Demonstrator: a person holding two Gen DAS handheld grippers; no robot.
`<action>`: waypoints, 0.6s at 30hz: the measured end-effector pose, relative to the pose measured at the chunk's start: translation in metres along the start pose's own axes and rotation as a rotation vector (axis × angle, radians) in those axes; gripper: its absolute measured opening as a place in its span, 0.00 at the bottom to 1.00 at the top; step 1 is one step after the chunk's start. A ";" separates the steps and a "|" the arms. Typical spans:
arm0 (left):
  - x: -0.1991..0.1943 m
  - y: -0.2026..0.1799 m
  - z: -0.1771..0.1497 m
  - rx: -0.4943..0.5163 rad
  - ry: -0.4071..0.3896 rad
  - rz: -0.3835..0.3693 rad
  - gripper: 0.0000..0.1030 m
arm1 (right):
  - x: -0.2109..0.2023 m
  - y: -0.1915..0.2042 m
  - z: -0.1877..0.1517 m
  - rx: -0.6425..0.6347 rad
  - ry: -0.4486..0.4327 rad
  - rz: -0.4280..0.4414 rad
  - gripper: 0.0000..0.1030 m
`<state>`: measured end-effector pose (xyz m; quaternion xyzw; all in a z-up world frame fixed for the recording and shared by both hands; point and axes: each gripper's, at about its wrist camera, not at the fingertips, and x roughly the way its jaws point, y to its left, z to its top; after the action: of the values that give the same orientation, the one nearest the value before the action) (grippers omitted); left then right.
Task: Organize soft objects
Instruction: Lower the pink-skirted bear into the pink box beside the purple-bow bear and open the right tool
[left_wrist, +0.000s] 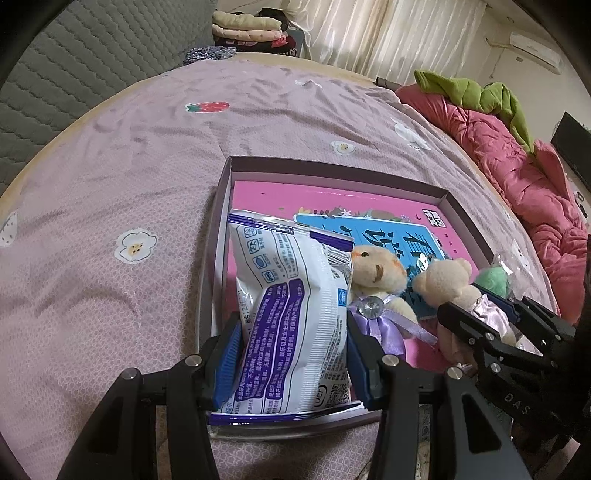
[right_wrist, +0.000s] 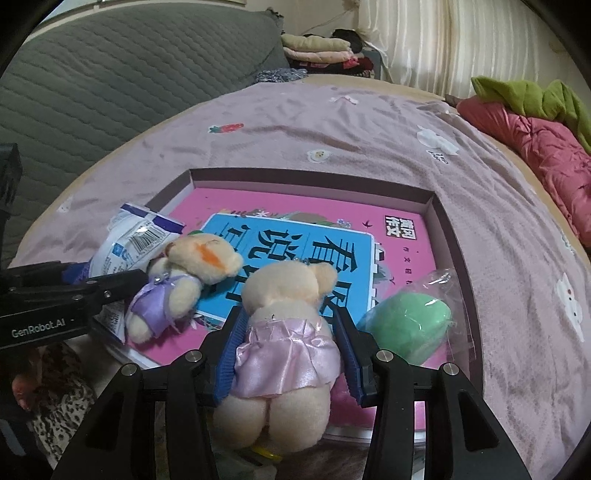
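Found left gripper (left_wrist: 291, 354) clamped on white wipes packet (left_wrist: 291, 314), right gripper (right_wrist: 290, 354) clamped on pink-skirted bear (right_wrist: 284, 332), both over shallow box (right_wrist: 439, 206). Judged best lowered flat beside purple-skirted bear (right_wrist: 177, 280) and green pouch (right_wrist: 406, 325) before release.

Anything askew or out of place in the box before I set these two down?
One thing: the bear in the purple dress lies tipped on its side, partly over the book. The green item in clear wrap sits against the box's right wall. Nothing looks spilled or torn.
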<state>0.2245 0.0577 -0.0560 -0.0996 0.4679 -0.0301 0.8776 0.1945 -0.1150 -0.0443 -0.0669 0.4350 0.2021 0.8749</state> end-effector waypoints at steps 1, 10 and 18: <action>0.000 0.000 0.000 0.002 -0.001 0.002 0.49 | 0.000 0.000 0.000 0.002 0.000 0.000 0.48; 0.001 -0.005 -0.001 0.032 0.001 0.006 0.49 | 0.006 -0.004 -0.002 0.035 0.033 0.046 0.55; 0.001 -0.005 0.000 0.032 0.006 -0.012 0.49 | -0.001 -0.002 -0.001 0.015 0.020 0.041 0.66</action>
<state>0.2253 0.0524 -0.0563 -0.0880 0.4695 -0.0430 0.8775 0.1945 -0.1174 -0.0440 -0.0536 0.4465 0.2162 0.8666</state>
